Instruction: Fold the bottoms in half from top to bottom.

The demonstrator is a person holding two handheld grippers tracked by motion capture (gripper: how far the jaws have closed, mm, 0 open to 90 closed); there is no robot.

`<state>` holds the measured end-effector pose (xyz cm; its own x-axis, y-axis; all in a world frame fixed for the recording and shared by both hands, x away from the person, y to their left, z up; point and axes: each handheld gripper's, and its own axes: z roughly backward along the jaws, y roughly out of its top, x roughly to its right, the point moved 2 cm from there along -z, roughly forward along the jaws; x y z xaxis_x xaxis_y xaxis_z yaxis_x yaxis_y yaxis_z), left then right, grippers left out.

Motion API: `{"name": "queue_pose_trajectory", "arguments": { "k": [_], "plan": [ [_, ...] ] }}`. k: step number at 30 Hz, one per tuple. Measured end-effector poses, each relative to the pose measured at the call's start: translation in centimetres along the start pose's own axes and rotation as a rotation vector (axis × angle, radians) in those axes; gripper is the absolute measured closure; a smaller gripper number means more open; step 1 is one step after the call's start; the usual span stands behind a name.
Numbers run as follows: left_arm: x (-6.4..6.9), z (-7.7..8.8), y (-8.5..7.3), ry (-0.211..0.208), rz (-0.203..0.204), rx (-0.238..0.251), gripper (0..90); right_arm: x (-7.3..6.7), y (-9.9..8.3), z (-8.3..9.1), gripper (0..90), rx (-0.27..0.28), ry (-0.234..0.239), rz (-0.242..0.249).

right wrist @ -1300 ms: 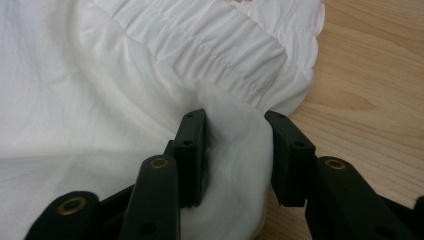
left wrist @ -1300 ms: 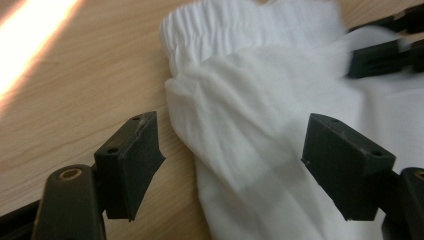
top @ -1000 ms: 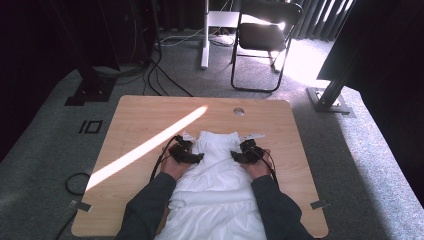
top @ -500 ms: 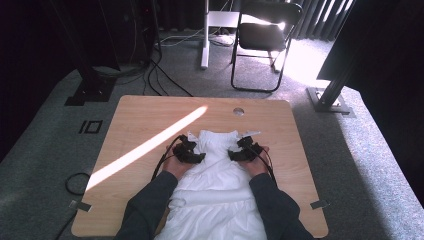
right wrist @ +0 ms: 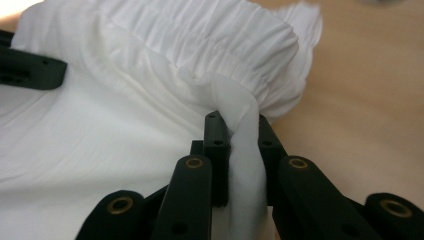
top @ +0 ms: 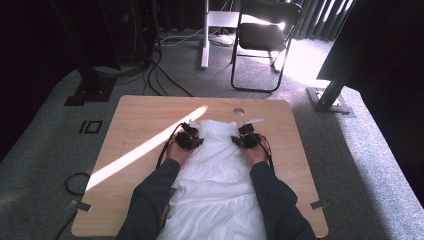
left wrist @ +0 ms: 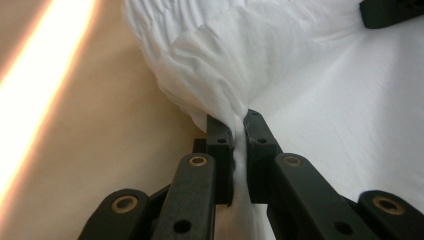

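A white garment (top: 217, 165) with a gathered far band lies on the wooden table (top: 145, 120), running toward the person. My left gripper (top: 191, 138) sits at the band's left corner. In the left gripper view its jaws (left wrist: 239, 117) have just been closing and pinch a fold of the white cloth (left wrist: 325, 100). My right gripper (top: 245, 138) is at the band's right corner. In the right gripper view its jaws (right wrist: 237, 120) have just been closing too, and a thick fold of the cloth (right wrist: 125, 115) is clamped between them.
A sunlit stripe (top: 150, 147) crosses the table's left half, and a round hole (top: 238, 111) sits near the far edge. Beyond the table stand a black folding chair (top: 262, 40) and a white post (top: 204, 35). Cables (top: 160, 75) lie on the carpet.
Both hands have moved a little toward the far edge and upward. Both grippers have closed on the garment's far corners, and the band is bunched up between them.
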<state>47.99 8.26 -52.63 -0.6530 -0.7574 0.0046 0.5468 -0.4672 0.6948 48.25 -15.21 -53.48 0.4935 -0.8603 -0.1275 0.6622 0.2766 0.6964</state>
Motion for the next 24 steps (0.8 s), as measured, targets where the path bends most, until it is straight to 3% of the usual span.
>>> {"name": "queue_pose_trajectory", "arguments": {
  "k": [6, 10, 12, 16, 20, 24],
  "plan": [
    [-1.0, 4.6, 6.1, 0.084, -0.026, 0.146, 85.5, -0.3, 5.3, 4.1, 81.6, 0.149, -0.033, 0.063],
    [-1.3, 8.0, 9.8, 0.091, -0.039, 0.256, 85.5, -0.2, 8.8, 7.9, 81.4, 0.29, -0.036, 0.056],
    [-1.2, 8.9, 10.6, 0.091, -0.047, 0.279, 85.5, -0.1, 9.9, 9.3, 81.3, 0.32, -0.034, 0.06],
    [-0.8, 9.6, 10.5, 0.07, -0.054, 0.287, 85.3, -0.5, 10.4, 10.6, 81.1, 0.32, -0.042, 0.094],
    [-0.1, 9.9, 9.3, 0.022, -0.048, 0.293, 85.0, -0.9, 9.0, 11.1, 80.9, 0.298, -0.028, 0.116],
    [1.1, 11.0, 7.9, -0.011, -0.069, 0.306, 84.9, -1.5, 7.4, 12.1, 80.9, 0.297, 0.001, 0.117]
  ]
}}
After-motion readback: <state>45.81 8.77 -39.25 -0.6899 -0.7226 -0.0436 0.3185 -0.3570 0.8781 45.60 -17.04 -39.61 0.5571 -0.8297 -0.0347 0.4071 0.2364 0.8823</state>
